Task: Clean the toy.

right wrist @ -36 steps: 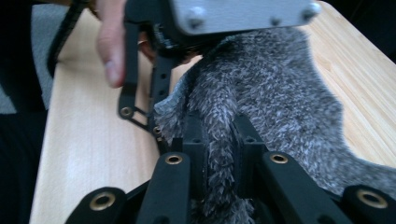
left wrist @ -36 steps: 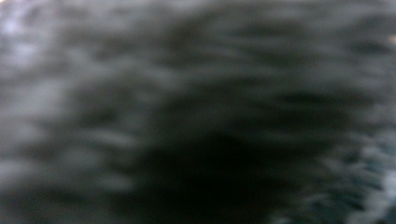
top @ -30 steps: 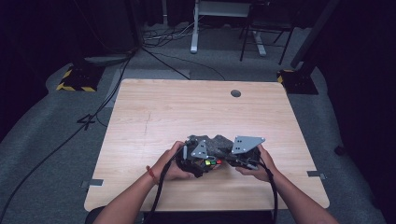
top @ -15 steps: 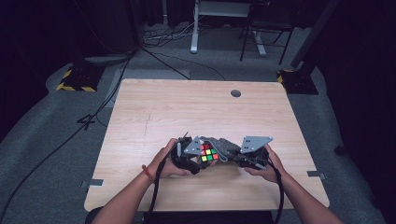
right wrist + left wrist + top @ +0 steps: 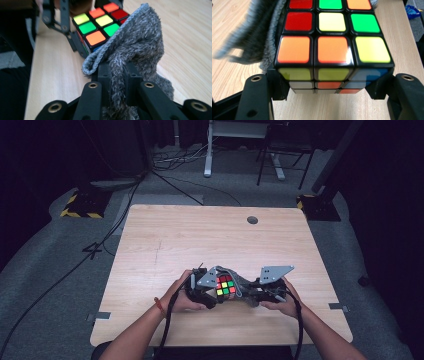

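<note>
Wooden table (image 5: 165,245), pale grain, round cable grommet (image 5: 252,220) near its far edge. Both forearms come in from the near edge and converge at the near middle of the table, wrists low, hands wrapped around the gripper bodies from the outside. Left hand (image 5: 182,296) has a band at the wrist; its cable trails back toward the person. Right hand (image 5: 280,301) sits slightly nearer and to the right, with the grey three-cornered plate on top. Left gripper (image 5: 329,86): jaws clamped on the Rubik's cube (image 5: 332,47), one pad on each side of its lower layers, cube held just above the tabletop with a mixed red, green, yellow and orange face upward. Right gripper (image 5: 118,75): jaws pinched narrow on a fold of grey terry cloth (image 5: 135,47), which bunches up between the pads and drapes against the cube's right side and top corner. In the high view the cube (image 5: 225,286) sits between the two hands, grippers pointing at each other.
</note>
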The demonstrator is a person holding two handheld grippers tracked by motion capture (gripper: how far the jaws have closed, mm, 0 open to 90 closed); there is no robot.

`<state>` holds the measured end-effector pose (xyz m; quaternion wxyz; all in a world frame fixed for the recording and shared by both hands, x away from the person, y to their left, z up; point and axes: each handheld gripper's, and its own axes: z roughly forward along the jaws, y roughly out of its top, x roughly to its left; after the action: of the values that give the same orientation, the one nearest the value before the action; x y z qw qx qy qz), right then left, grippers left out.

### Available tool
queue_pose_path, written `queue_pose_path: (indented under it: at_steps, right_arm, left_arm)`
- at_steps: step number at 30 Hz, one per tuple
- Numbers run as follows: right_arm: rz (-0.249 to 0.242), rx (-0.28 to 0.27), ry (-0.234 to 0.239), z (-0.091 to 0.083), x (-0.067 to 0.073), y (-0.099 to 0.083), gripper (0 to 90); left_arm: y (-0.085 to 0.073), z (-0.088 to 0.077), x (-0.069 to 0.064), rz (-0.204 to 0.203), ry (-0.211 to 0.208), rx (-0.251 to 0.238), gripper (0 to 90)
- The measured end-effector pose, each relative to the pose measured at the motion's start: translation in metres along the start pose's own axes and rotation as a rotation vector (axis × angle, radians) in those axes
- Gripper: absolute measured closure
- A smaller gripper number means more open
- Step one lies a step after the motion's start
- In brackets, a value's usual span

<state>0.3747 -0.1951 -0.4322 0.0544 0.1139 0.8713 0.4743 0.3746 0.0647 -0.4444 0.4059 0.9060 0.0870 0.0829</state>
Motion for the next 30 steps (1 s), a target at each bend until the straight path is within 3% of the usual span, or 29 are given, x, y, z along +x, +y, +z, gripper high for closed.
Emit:
queue_pose_path:
  at_steps: [7,14,17,20,21,23,24,25,27,30]
  right_arm:
    - [-0.029,-0.065,0.018,-0.004,0.005,0.006,79.4]
    - [-0.047,-0.091,0.045,0.0,0.011,0.017,79.4]
    - [-0.067,-0.073,0.016,0.002,0.015,0.023,79.4]
    - [-0.055,-0.069,-0.001,0.002,0.014,0.024,79.4]
    - [-0.059,-0.045,-0.032,0.001,0.013,0.023,79.4]
    - [-0.061,-0.025,-0.05,0.001,0.011,0.022,79.4]
    - [-0.04,-0.002,-0.076,0.0,0.005,0.016,79.4]
    - [-0.018,0.0,-0.068,-0.001,0.001,0.013,79.5]
    - [-0.014,0.028,-0.086,-0.002,-0.003,0.008,79.5]
    - [-0.009,0.022,-0.068,-0.003,-0.003,0.005,79.5]
  left_arm:
    - [0.002,0.005,-0.002,0.021,0.007,0.028,33.3]
    - [0.004,0.012,-0.005,0.047,0.011,0.068,33.1]
    - [0.003,0.011,-0.002,0.034,0.013,0.054,33.2]
    - [0.004,0.009,-0.002,0.046,0.033,0.052,33.4]
    - [0.003,0.007,-0.003,0.037,0.026,0.05,33.5]
    - [0.004,0.007,-0.003,0.042,0.03,0.048,33.6]
    - [0.005,0.004,-0.004,0.05,0.03,0.039,33.6]
    - [0.005,0.004,-0.004,0.05,0.03,0.039,33.6]
    - [0.005,0.002,-0.003,0.049,0.039,0.031,33.6]
    - [0.005,-0.001,-0.001,0.044,0.042,0.019,33.6]
